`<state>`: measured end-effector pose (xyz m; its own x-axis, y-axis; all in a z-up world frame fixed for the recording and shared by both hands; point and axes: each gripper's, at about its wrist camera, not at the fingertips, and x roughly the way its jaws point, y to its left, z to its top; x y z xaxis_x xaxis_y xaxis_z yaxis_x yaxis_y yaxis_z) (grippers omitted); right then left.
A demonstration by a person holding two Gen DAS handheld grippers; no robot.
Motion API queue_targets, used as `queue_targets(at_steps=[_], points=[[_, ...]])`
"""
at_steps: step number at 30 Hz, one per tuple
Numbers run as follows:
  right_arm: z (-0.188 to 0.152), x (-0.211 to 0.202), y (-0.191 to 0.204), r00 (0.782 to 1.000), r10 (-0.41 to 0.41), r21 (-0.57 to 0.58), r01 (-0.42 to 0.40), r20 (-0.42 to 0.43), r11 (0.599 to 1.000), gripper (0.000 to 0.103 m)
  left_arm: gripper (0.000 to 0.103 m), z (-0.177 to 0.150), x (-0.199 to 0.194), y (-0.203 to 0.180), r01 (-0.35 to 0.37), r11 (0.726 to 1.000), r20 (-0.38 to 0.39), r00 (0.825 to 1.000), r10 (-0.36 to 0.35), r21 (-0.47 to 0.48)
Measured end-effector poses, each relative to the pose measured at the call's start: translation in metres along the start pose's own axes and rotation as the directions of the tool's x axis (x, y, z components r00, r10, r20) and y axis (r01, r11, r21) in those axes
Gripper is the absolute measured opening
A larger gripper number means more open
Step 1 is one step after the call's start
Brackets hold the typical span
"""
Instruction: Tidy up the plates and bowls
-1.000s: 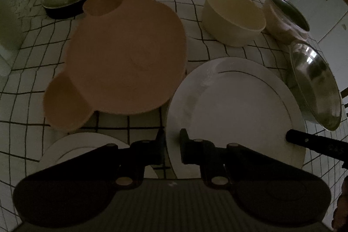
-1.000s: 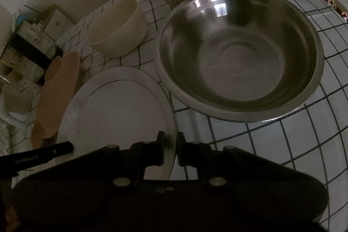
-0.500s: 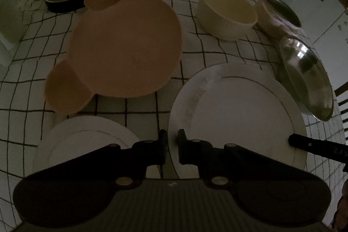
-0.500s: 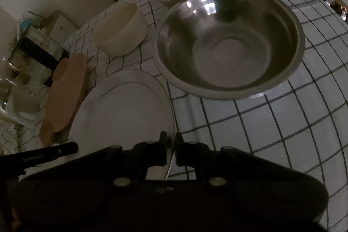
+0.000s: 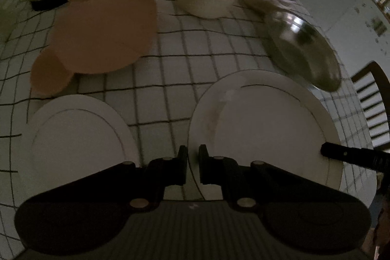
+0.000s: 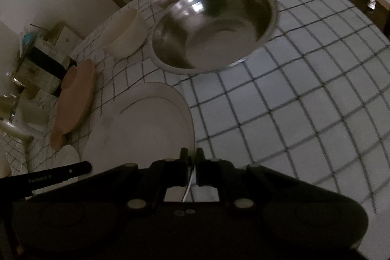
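Right wrist view shows both grippers, right gripper (image 6: 191, 154) and left gripper (image 5: 193, 152), pinched on the big white plate (image 5: 263, 128), lifted near the small white plate (image 5: 73, 138), while the bowls look unstacked, so most tidying seems left.

- Our left gripper (image 5: 193, 167) points forward and low, fingers close together, clamped on the near left rim of the large white plate (image 5: 265, 128).
- Our right gripper (image 6: 192, 168) has its jaws pinched on the same plate's opposite rim, the thin edge showing between the fingers.
- Each gripper's dark tip pokes into the other's wrist view.
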<state>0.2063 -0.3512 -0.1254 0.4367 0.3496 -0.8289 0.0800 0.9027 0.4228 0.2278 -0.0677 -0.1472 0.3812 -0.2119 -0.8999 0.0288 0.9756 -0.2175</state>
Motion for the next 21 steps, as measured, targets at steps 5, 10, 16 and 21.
queue_targets(at_steps=[5,10,16,21], points=[[-0.012,-0.026,-0.019,1.0,-0.011,0.019,0.01,0.023,1.0,0.006,0.008,-0.012,-0.008,-0.023,0.04,0.998,-0.011,0.999,-0.04,0.048],[-0.024,-0.045,-0.038,0.999,-0.024,0.039,0.023,0.043,0.999,0.006,0.008,-0.025,-0.008,-0.048,0.066,0.993,-0.028,0.998,-0.064,0.102],[-0.04,-0.057,-0.063,0.997,-0.05,0.072,0.046,0.063,0.996,0.007,0.008,-0.042,-0.001,-0.071,0.076,0.985,-0.047,0.996,-0.07,0.154],[-0.053,-0.063,-0.081,0.996,-0.063,0.1,0.055,0.069,0.993,0.007,0.008,-0.052,0.003,-0.083,0.077,0.98,-0.061,0.996,-0.066,0.183]])
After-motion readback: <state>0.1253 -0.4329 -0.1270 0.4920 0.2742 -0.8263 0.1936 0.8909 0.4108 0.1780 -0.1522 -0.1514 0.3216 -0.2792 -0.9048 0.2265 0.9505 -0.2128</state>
